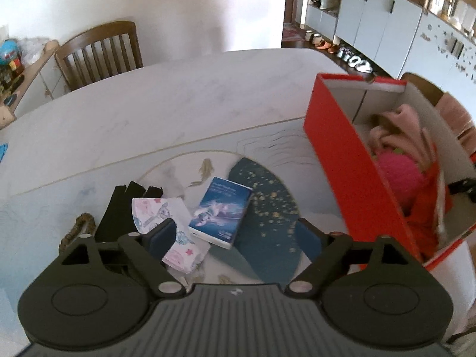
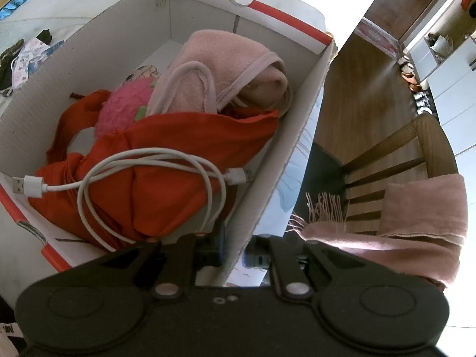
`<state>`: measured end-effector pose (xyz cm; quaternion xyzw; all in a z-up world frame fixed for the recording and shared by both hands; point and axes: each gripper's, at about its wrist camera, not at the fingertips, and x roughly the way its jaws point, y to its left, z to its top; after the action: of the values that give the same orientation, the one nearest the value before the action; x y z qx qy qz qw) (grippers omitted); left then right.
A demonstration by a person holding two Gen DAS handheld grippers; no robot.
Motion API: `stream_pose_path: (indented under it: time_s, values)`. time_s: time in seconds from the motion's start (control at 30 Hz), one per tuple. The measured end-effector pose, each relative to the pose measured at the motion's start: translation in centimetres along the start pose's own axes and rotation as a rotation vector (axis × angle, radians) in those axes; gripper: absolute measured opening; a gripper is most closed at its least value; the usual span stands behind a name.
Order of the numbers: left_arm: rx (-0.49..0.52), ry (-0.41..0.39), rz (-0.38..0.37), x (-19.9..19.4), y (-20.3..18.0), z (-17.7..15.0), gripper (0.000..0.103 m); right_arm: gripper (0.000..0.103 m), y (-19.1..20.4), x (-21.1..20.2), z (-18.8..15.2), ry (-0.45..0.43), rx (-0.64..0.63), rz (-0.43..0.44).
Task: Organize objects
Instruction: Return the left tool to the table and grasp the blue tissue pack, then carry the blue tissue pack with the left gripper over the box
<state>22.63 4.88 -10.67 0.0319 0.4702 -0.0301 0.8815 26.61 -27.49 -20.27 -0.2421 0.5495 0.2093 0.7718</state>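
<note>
On the white table [image 1: 178, 95], the left gripper [image 1: 235, 235] gapes empty over a blue box [image 1: 220, 211]; the right gripper [image 2: 235, 253] pinches the carton wall [image 2: 267, 184]

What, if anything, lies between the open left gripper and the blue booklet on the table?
Nothing visible blocks it. The left gripper hangs open above the blue booklet, which lies uncovered on the table. The patterned face mask sits beside it, under one finger.
</note>
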Motion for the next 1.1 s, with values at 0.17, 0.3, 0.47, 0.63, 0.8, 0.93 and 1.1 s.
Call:
stream_pose_path:
  time_s: [0.17, 0.3, 0.47, 0.63, 0.8, 0.93, 1.1]
  values:
    - [0.084, 0.03, -0.004, 3.3, -0.2, -0.1, 0.089, 0.01, 0.1, 0.2, 0.2, 0.007, -0.002, -0.004]
    - [0.115, 0.066, -0.01, 6.0, -0.4, 0.0, 0.089, 0.01, 0.0, 0.4, 0.2, 0.01, 0.004, -0.004]
    - [0.151, 0.087, 0.003, 8.1, -0.5, 0.6, 0.089, 0.009, -0.1, 0.5, 0.2, 0.015, 0.011, -0.004]
    - [0.174, 0.103, 0.003, 9.8, -0.4, 1.1, 0.089, 0.009, -0.2, 0.7, 0.3, 0.017, 0.02, -0.006]
    - [0.147, 0.125, -0.016, 10.9, 0.0, 1.4, 0.083, 0.009, -0.2, 0.8, 0.2, 0.019, 0.025, -0.008]
    - [0.134, 0.142, -0.007, 11.4, 0.2, 1.5, 0.061, 0.009, -0.3, 0.9, 0.2, 0.02, 0.03, -0.008]
    - [0.14, 0.145, 0.004, 11.5, 0.1, 1.5, 0.055, 0.009, -0.3, 0.9, 0.2, 0.021, 0.03, -0.009]
